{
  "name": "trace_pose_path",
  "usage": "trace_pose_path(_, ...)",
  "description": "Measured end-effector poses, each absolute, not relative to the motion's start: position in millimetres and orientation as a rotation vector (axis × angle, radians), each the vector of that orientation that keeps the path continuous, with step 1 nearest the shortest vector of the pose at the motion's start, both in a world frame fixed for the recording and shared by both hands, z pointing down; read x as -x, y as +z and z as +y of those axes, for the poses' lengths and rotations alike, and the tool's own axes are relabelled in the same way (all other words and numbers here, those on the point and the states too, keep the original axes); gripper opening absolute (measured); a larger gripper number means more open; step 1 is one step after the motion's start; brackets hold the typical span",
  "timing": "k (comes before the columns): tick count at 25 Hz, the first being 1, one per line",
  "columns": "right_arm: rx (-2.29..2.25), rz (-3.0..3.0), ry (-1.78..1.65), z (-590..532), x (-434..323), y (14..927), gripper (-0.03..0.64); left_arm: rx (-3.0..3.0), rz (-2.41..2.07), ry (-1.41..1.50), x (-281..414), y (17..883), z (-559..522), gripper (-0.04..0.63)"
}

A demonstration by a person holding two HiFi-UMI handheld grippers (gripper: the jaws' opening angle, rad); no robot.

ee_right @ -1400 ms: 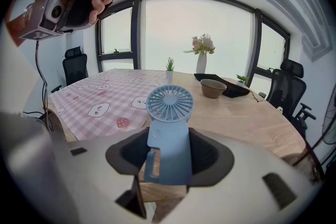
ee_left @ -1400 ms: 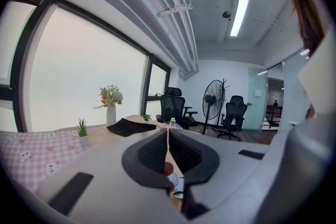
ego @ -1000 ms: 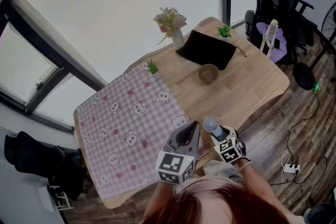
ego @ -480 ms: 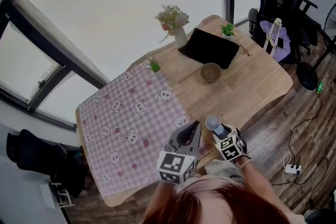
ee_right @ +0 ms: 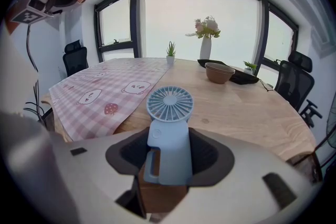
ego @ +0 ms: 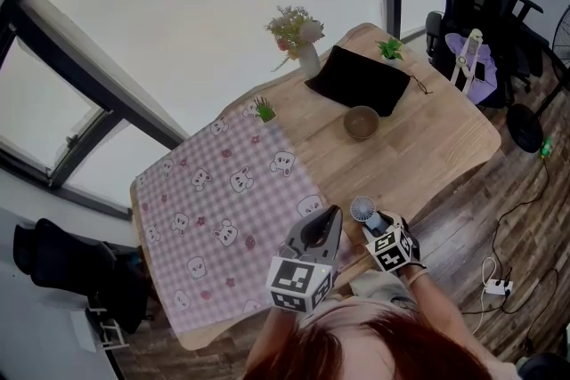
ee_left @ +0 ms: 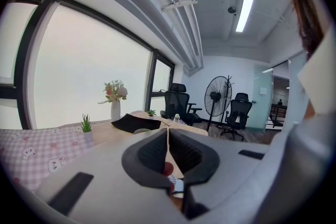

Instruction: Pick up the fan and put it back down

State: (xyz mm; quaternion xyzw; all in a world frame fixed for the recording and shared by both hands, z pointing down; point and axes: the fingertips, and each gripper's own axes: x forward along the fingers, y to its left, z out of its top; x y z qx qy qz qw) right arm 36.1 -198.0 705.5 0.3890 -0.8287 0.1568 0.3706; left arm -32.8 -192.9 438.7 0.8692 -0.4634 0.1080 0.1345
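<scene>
**A:** Which step is going on here?

**B:** The right gripper (ee_right: 169, 140) is pinching the fan (ee_right: 169, 105) by its pale blue body. Its fingers (ee_right: 211, 153) are pressing on either flank, and the round head is standing upright beyond them. The fan is sitting over the bare wood of the table (ego: 427, 138), just beside the near right corner of the checked cloth (ego: 223, 200). I cannot tell whether its base is touching the wood.

**A:** And the other one?

**B:** The left gripper (ee_left: 168, 131) is hanging near that same corner of the cloth. Its fingers are pressed together on nothing, and it is taking no part.

**A:** So where is the task standing?

**B:** The grip is made, so I am judging it as mid-task, with the fan in hand and the put-down not yet done.

**A:** What is the next move calling for?

**B:** It is calling for setting the base flat on the wood beside the cloth while keeping the fan upright. The fingers should be spreading only once the fan is standing by itself, then backing off without clipping the head.
</scene>
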Motion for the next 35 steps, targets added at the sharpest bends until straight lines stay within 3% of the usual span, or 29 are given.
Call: trace_pose_path(35, -0.991, -2.108, 0.450, -203, -28, 711, 0.219, -2.506, -1.336, 0.302, 48, 443, -199, 0.014)
